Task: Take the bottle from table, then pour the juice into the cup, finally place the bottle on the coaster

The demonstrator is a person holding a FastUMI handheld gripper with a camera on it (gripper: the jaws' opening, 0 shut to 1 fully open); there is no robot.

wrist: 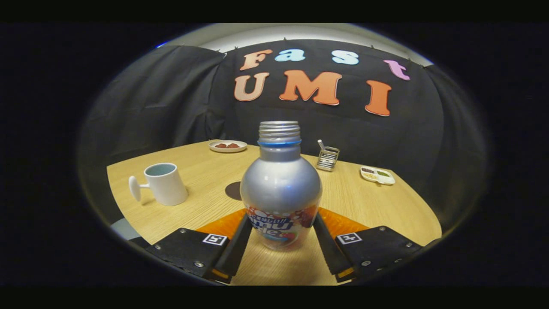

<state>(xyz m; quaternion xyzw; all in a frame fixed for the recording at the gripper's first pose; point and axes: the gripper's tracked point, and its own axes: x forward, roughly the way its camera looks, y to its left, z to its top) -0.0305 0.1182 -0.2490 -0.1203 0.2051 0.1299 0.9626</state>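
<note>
Your gripper (281, 234) has both fingers pressed on the lower sides of the bottle (281, 189), which stands upright between them with its open neck pointing straight up. The cup (165, 183) sits on the table (377, 206) ahead and to the left, so you likely carry that way, then tip leftward.

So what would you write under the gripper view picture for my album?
Hand-held gripper closed on the upright silver bottle, white cup waiting beside it on the wooden table.
</note>
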